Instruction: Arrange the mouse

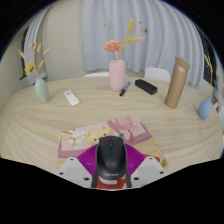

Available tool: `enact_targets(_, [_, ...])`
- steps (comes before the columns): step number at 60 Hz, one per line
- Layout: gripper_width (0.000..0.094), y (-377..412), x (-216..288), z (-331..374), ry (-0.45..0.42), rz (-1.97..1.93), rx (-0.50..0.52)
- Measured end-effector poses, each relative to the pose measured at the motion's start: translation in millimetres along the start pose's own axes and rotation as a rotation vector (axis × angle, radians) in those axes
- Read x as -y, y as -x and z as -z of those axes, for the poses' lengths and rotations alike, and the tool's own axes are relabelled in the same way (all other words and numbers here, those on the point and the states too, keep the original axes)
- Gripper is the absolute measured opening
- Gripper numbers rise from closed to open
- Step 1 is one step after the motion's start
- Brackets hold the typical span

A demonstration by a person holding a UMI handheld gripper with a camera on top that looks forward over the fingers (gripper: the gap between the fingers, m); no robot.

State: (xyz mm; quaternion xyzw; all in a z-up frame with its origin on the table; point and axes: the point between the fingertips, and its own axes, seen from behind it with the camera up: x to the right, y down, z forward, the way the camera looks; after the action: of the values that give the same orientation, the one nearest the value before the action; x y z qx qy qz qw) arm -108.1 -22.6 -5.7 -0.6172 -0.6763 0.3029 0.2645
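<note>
Gripper view: the black mouse point(110, 155) was seen pinched at its sides between the gripper point(110, 172) fingers above the table point(60, 118), and was judged light, hard and slippery.

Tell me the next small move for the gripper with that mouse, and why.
Probably carry the black mouse forward and set it down on the bare tablecloth ahead. The gripper appears shut on the mouse, both pink pads against its sides, and it sits just over the pink floral book, so clearing the book's far edge before lowering looks sensible.
</note>
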Motion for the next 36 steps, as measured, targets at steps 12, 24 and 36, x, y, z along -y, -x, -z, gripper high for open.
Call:
enact_targets(12, [0.0761,-0.6,-6.0,-2.0,0.005,0.014,-0.026])
enact_targets(24, [0.0862,-16.9,-1.0,64.4,-0.02,0.006,-0.034])
enact_targets(36, [0.0857,-41.4,-49.3,185.7,0.004,-0.036,-0.034])
